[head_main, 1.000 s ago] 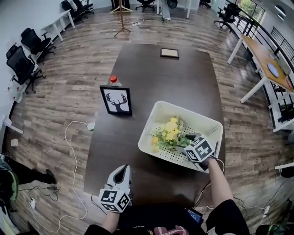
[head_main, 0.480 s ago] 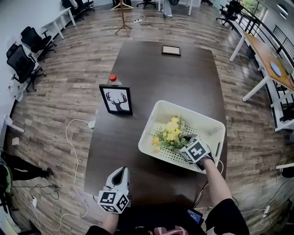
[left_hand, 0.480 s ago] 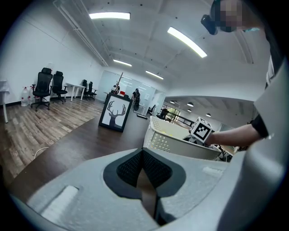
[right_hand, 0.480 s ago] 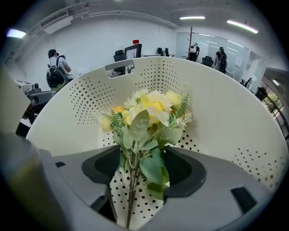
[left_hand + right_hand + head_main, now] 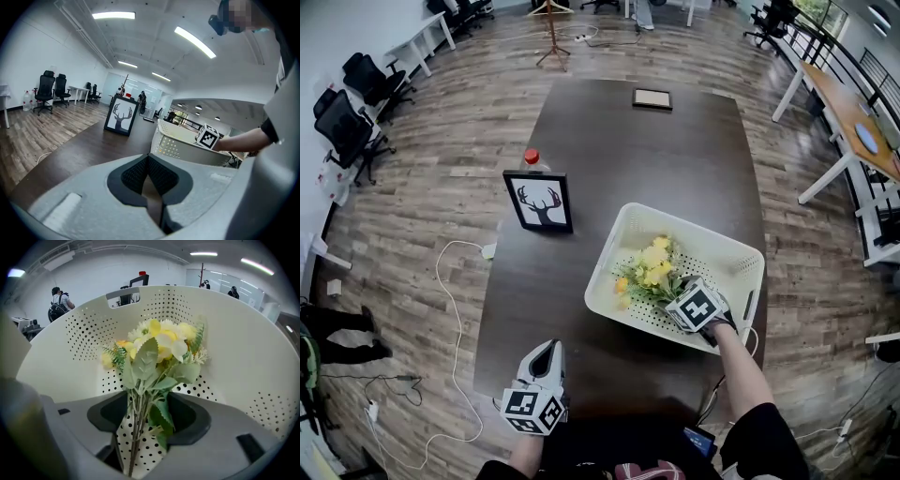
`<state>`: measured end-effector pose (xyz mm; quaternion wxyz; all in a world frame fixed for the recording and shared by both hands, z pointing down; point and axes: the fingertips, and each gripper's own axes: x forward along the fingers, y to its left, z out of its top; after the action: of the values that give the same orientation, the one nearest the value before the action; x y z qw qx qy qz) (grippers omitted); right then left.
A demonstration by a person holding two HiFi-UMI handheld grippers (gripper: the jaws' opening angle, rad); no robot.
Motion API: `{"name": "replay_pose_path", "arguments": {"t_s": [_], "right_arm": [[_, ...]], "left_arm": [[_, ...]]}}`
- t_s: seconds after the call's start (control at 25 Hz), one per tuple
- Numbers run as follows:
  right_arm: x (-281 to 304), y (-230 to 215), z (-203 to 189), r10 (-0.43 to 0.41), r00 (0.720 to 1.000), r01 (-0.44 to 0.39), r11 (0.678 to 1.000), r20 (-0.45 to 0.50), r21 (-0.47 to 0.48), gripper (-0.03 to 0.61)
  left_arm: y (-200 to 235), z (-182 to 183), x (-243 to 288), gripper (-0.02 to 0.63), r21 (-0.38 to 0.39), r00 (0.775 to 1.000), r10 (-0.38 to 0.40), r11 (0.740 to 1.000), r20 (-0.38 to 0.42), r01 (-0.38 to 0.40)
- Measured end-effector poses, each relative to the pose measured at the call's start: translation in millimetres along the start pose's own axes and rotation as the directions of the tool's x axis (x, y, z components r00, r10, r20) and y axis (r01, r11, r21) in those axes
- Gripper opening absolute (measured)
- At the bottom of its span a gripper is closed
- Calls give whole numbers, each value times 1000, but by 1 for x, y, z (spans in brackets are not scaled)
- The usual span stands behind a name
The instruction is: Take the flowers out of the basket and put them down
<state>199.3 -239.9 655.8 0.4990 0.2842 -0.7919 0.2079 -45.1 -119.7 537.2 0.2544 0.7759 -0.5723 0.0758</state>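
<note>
A bunch of yellow and white flowers [image 5: 649, 270] with green leaves lies in the white perforated basket [image 5: 609, 248] on the dark table. My right gripper [image 5: 673, 289] reaches into the basket from the near side. In the right gripper view its jaws are closing around the green stems [image 5: 138, 413], which lie between the pads with gaps still showing on both sides. The blooms [image 5: 159, 345] point toward the basket's far wall [image 5: 234, 362]. My left gripper [image 5: 546, 349] hovers at the table's near edge, left of the basket, shut and empty [image 5: 148, 161].
A framed deer picture [image 5: 539, 202] stands left of the basket, with a red-capped bottle [image 5: 531, 161] behind it. A small flat frame [image 5: 652, 98] lies at the table's far end. Office chairs [image 5: 356, 103] stand on the left, desks on the right, and a white cable [image 5: 450, 281] trails on the floor.
My right gripper has edged slightly left and deeper toward the flower stems. The left gripper and the basket have stayed put.
</note>
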Motion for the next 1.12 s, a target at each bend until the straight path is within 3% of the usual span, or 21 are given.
{"name": "replay_pose_path", "arguments": {"t_s": [0.2, 0.56, 0.92, 1.12], "right_arm": [[3, 2, -3, -11, 1000, 11, 1000, -2, -10, 248], [3, 4, -4, -58, 998, 55, 994, -29, -92, 115], [-10, -5, 8, -136, 990, 139, 985, 37, -103, 74], [-28, -1, 16, -105, 992, 113, 987, 71, -113, 67]], "left_arm": [[0, -3, 1, 8, 0, 1000, 0, 1000, -8, 0], [0, -3, 0, 8, -9, 1000, -9, 1000, -7, 9], [10, -5, -6, 8, -28, 1000, 13, 1000, 6, -13], [8, -5, -6, 8, -24, 1000, 5, 1000, 6, -5]]}}
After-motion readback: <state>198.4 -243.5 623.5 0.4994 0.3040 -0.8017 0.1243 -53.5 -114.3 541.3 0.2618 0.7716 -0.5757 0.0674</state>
